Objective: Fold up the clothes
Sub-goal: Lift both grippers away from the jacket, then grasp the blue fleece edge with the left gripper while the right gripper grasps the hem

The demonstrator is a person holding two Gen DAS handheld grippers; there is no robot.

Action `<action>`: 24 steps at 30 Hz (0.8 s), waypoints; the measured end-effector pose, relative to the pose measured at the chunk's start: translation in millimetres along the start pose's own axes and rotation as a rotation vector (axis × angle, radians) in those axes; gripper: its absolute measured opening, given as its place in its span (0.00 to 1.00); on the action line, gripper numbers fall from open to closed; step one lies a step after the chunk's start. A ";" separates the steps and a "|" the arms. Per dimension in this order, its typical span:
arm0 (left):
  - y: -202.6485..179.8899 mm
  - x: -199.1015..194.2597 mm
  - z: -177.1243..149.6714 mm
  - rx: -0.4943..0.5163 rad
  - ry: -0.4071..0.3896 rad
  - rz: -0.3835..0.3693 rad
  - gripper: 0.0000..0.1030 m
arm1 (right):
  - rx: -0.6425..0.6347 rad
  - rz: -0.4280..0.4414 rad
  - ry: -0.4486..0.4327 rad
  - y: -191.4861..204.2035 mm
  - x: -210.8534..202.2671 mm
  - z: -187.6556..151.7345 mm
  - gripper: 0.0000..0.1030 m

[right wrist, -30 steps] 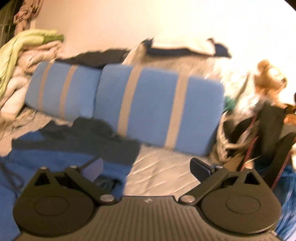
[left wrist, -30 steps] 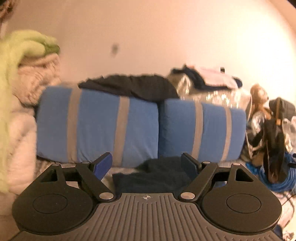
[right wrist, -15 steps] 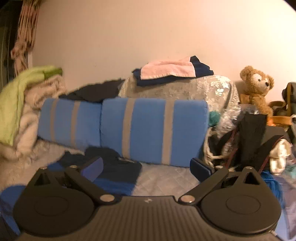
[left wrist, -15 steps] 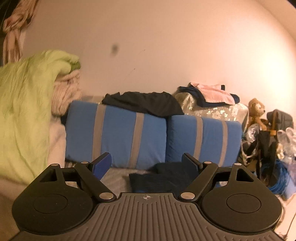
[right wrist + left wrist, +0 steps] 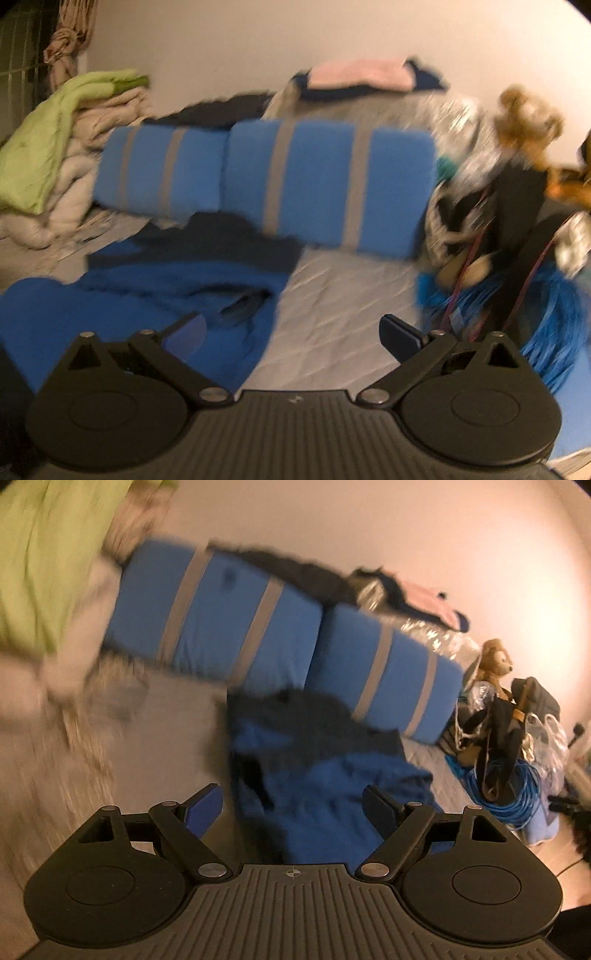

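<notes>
A crumpled blue garment with dark navy parts lies on the grey quilted bed, in front of two blue pillows. My left gripper hovers just above the garment's near part, jaws wide open, nothing between the fingers. In the right wrist view the same blue garment spreads across the lower left. My right gripper stands open over the garment's right edge and bare quilt, holding nothing. Both views are blurred by motion.
Two blue pillows with grey stripes line the back. A pile of green and beige blankets sits left. Folded pink and navy clothes lie behind. A teddy bear, bags and blue cord crowd the right.
Both grippers have tipped downward and closed in on the bed; the blue garment now fills the space ahead of them. The left view has rolled, tilting the pillows. Jaws stayed open.
</notes>
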State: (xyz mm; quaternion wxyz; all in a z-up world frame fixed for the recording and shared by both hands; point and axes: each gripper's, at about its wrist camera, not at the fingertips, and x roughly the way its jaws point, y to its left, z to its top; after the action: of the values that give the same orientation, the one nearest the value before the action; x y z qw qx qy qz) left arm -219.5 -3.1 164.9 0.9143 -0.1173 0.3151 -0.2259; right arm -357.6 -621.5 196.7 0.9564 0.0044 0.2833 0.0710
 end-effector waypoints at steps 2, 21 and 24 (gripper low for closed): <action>6.0 13.8 -13.2 -0.035 0.026 -0.012 0.80 | 0.007 0.051 0.018 8.5 6.7 -5.4 1.00; 57.4 72.8 -71.5 -0.311 0.191 -0.302 0.32 | 0.133 0.211 0.112 35.6 44.5 -39.5 1.00; 54.5 72.8 -70.9 -0.300 0.192 -0.298 0.31 | 0.123 0.124 0.120 40.5 47.5 -45.0 1.00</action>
State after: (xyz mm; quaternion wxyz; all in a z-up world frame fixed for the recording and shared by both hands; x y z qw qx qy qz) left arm -194.8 3.7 52.5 0.8090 -0.2750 0.4098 -0.3193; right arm -348.0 -576.2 135.2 0.9294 0.0762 0.3431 0.1125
